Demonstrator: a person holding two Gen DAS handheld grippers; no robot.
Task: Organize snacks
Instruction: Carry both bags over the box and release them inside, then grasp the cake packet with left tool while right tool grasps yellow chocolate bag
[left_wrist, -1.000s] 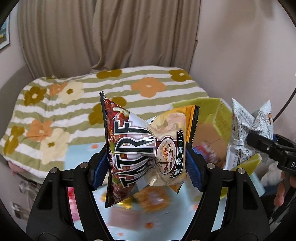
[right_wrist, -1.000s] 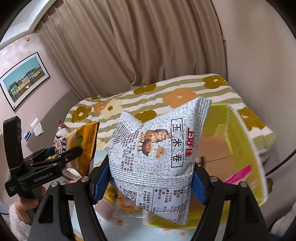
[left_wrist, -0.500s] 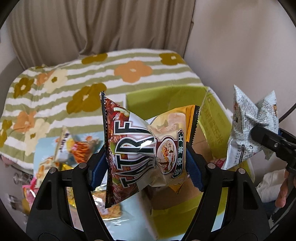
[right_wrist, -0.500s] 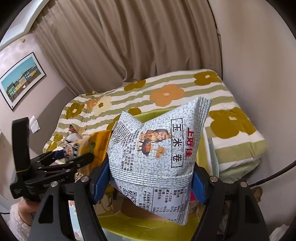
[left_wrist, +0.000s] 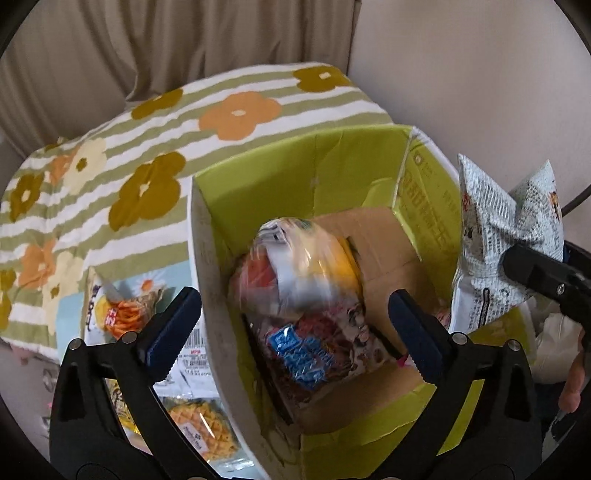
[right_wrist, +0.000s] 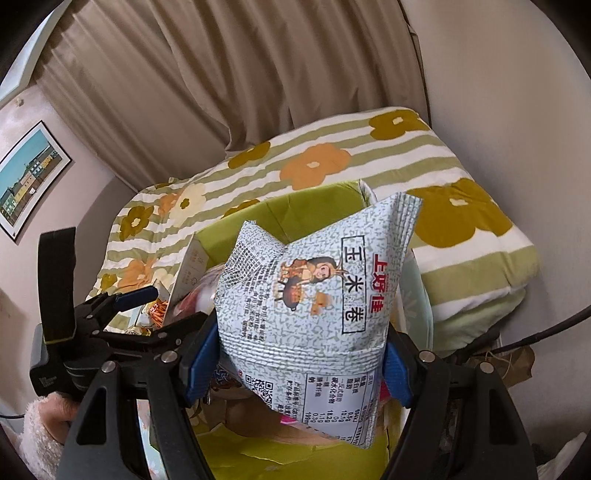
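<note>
Floral striped bed, green box, snack packets

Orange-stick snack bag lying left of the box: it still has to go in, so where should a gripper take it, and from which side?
Probably the orange-stick snack bag is best pinched at its upper end, coming down from above on the side away from the box. It lies flat on the bedspread, close to the box's white wall, so a sideways approach has little room. Its lower end is not in clear view.

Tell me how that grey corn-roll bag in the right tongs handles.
The corn-roll bag looks puffy and light. Its film creases where the right tongs pinch, so probably floppy. Glossy wrapper may slip.
</note>
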